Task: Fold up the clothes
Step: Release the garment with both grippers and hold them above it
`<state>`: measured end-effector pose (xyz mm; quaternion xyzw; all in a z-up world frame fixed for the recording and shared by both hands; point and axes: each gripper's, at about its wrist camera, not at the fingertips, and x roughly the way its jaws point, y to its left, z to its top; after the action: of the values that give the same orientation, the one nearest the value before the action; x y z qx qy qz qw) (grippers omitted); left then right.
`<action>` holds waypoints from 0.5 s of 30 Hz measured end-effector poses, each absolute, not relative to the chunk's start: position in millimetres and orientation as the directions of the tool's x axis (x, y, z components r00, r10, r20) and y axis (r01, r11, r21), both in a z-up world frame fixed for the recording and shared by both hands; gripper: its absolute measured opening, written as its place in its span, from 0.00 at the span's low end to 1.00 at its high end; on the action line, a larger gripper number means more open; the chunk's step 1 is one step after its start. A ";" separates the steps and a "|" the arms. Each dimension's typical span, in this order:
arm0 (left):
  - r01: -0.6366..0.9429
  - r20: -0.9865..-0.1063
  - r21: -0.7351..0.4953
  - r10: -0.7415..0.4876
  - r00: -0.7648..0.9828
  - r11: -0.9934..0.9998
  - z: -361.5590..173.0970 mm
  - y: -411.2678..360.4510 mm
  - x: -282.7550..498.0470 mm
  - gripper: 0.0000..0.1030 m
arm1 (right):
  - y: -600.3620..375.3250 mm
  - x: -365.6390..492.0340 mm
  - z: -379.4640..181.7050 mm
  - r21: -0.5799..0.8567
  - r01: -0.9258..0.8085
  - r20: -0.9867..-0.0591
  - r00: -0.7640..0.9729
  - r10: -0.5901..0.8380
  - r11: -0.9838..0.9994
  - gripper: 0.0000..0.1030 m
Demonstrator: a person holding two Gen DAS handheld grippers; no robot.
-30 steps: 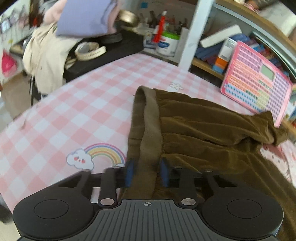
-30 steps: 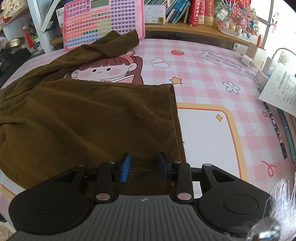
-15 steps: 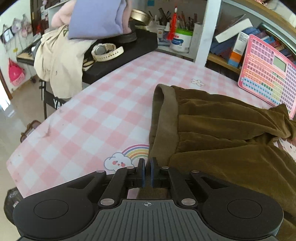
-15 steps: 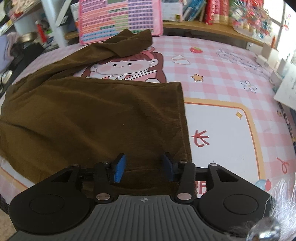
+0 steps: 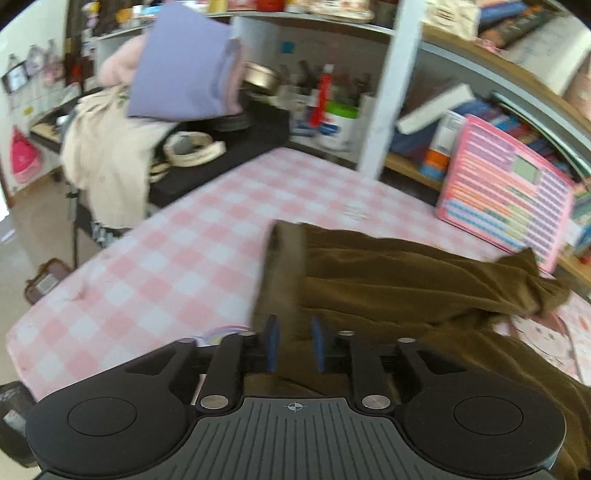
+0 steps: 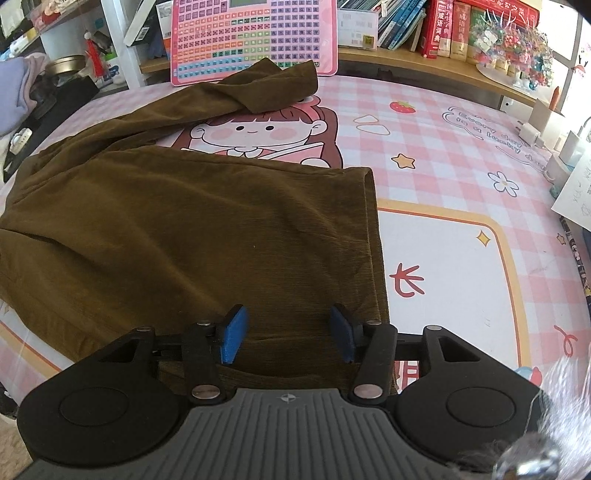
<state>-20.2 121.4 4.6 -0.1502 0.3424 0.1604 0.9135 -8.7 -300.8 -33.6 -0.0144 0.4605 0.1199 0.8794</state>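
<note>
We had the brown trousers (image 6: 192,229) spread on the pink checked table cover (image 5: 192,254), waistband (image 5: 284,266) toward the left hand and one leg cuff (image 6: 373,236) toward the right, so each end sat within reach of one tool for a fold.

Our left gripper (image 5: 294,345) hung over the waistband end; its jaws were opening, the band lay in the gap between the blue pads (image 5: 272,345), and they no longer pressed it.

Our right gripper (image 6: 289,338) stood over the near leg just inside the cuff, jaws apart and opening, cloth beneath them but nothing pinched.

The other leg (image 6: 258,88) trailed off toward twelve o'clock in the right view, its end bunched against the pink keyboard toy (image 6: 255,33); we judged it needed bringing over first.
</note>
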 end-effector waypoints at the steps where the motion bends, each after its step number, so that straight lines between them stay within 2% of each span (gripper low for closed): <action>1: -0.377 -0.674 -0.163 0.176 0.717 0.912 5.1 115.3 -19.3 0.31 | -301.1 -9.2 -33.6 0.089 -0.223 -0.812 0.549 0.200 0.971 0.48; 8: -0.300 -0.698 -0.152 0.113 0.707 0.942 5.6 81.4 -17.9 0.32 | -306.3 -16.9 -35.5 0.119 -0.210 -0.780 0.585 0.222 0.970 0.49; 9: -0.292 -0.701 -0.149 0.107 0.705 0.945 5.6 77.5 -17.9 0.34 | -306.2 -18.5 -35.9 0.116 -0.213 -0.775 0.592 0.223 0.970 0.49; 11: -0.271 -0.708 -0.142 0.093 0.700 0.952 5.4 67.8 -19.1 0.44 | -305.1 -21.6 -37.2 0.103 -0.222 -0.767 0.603 0.220 0.969 0.50; 15: -0.223 -0.715 -0.120 0.072 0.696 0.967 6.3 51.6 -22.1 0.52 | -299.1 -25.2 -39.3 0.059 -0.244 -0.760 0.617 0.202 0.968 0.51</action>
<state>-22.1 51.6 6.3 -0.0994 0.3815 0.0806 0.9155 -25.2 -299.1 -39.3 -0.0248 0.4195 0.1239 0.8989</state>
